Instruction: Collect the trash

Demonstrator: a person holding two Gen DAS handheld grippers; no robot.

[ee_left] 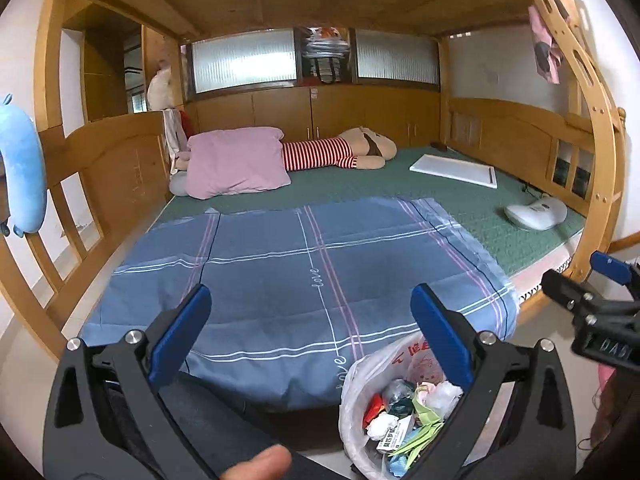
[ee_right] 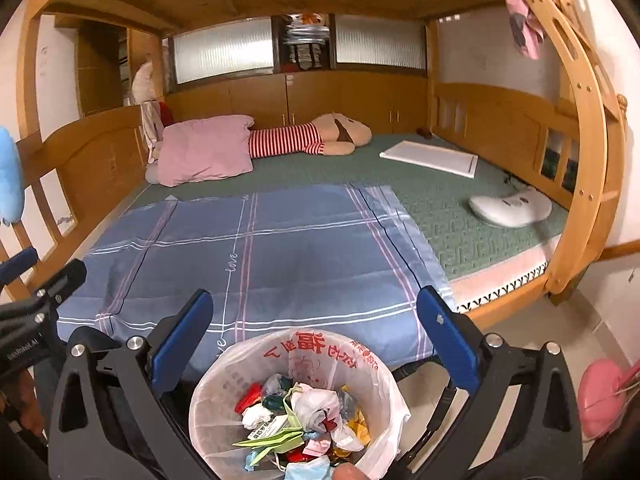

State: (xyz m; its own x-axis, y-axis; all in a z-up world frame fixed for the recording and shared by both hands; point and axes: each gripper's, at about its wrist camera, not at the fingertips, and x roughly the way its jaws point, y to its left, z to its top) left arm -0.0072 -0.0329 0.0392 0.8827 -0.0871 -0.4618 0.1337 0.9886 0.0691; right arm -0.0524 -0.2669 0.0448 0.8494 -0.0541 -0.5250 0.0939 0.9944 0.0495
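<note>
we hold both jaws wide and empty over the lined bin (ee_right: 296, 404) at lower centre, full of trash (ee_right: 304, 420); the blue sheet (ee_right: 256, 256) above looks cleared.

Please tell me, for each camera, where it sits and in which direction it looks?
Left wrist: on the left gripper, facing the bed; its open fingers, a fingertip and the right gripper show.
Right wrist: on the right gripper, above the bin; open fingers and the left gripper show.
Shared: blue blanket, pink pillow, bin.
</note>
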